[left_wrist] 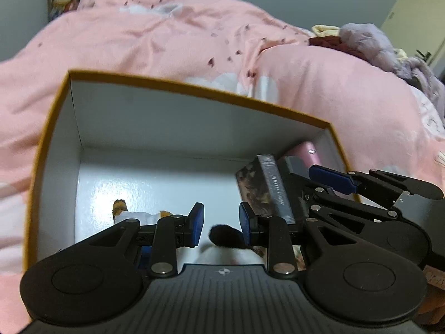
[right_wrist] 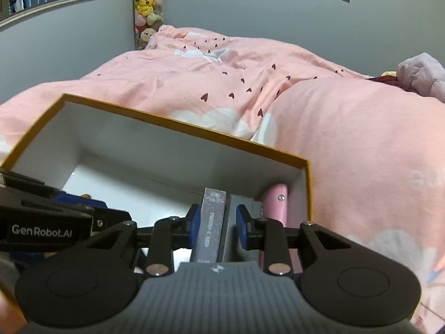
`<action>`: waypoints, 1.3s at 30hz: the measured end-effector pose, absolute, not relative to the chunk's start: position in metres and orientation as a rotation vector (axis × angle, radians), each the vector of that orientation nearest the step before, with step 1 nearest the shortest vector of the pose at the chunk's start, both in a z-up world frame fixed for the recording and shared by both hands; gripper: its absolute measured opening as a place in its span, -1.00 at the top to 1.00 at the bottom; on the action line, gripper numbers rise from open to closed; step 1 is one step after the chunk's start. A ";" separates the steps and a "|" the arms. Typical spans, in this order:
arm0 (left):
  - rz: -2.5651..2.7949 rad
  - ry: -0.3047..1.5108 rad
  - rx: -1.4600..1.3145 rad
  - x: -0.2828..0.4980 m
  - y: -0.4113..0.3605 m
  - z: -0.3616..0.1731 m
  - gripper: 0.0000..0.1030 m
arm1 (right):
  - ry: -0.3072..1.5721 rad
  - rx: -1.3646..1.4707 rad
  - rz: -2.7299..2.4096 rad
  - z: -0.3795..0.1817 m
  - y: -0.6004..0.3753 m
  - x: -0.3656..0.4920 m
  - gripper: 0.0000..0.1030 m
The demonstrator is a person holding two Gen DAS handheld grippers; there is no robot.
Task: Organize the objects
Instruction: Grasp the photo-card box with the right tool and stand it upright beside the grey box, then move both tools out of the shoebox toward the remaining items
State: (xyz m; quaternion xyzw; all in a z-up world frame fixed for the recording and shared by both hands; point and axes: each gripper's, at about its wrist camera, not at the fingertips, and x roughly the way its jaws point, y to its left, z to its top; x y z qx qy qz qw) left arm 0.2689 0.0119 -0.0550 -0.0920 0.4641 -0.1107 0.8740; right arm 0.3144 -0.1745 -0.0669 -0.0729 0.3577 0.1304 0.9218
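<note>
An orange-rimmed box (left_wrist: 194, 87) (right_wrist: 180, 125) with white walls lies open on the bed. On its floor is a white plush cat (left_wrist: 230, 256) with a black ear and a calico tail (left_wrist: 119, 208). My left gripper (left_wrist: 221, 224) hovers over it, open, with a gap between the pads. In the box's right end a silver-spined book (right_wrist: 211, 222) (left_wrist: 274, 186) stands beside a dark grey case (right_wrist: 229, 217). My right gripper (right_wrist: 217, 229) is shut on the pair, one pad against each outer side. A pink item (right_wrist: 275, 203) (left_wrist: 308, 153) leans in the right corner.
A pink duvet (left_wrist: 167, 41) (right_wrist: 347, 139) with small hearts surrounds the box. A purple fluffy heap (left_wrist: 370, 41) lies at the far right. A column of stuffed toys (right_wrist: 146, 8) hangs in the room's corner. The box's left half shows bare floor.
</note>
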 end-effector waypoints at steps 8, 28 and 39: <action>-0.271 0.880 -0.119 0.200 0.013 -0.016 0.40 | 0.647 -0.052 0.293 -0.031 -0.194 0.235 0.28; -0.157 1.015 -0.286 0.069 0.040 -0.091 0.20 | 0.805 -0.032 0.336 -0.105 -0.170 0.108 -0.06; -0.159 1.030 -0.274 0.071 0.035 -0.131 -0.06 | 0.795 -0.009 0.370 -0.131 -0.168 0.108 -0.17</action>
